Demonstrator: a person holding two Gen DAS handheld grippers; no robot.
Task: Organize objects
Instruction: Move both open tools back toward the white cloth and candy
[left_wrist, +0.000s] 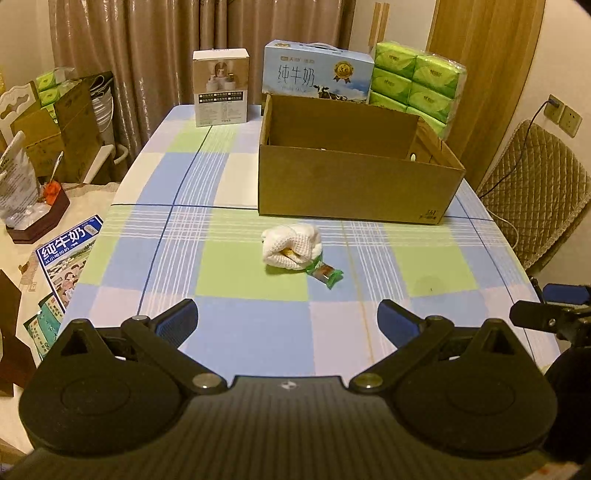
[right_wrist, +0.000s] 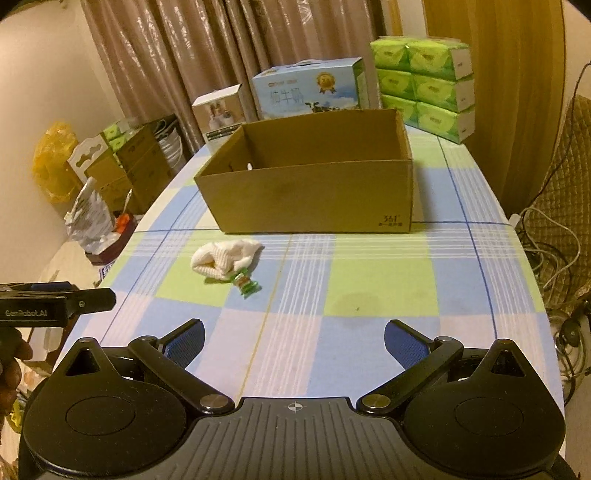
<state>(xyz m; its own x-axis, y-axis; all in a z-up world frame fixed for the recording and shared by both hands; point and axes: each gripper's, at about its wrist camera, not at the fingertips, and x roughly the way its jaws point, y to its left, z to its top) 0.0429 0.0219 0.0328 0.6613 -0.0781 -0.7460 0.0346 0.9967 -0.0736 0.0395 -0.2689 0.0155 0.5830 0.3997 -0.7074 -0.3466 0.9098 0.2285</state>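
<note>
Both my jaws spread wide, holding nothing, before pickup.
Crumpled white waffle-knit cloth (left_wrist: 291, 248) and green snack wrapper (left_wrist: 325, 273) mid-frame; open brown cardboard box (left_wrist: 354, 184) behind awaits them.

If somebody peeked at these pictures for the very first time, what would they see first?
Probably the big open cardboard box in the middle of the checked tablecloth. Just in front of it lies a crumpled white cloth with a small green snack packet touching its edge. Behind the box, a bright green stack of tissue packs stands out too.
</note>
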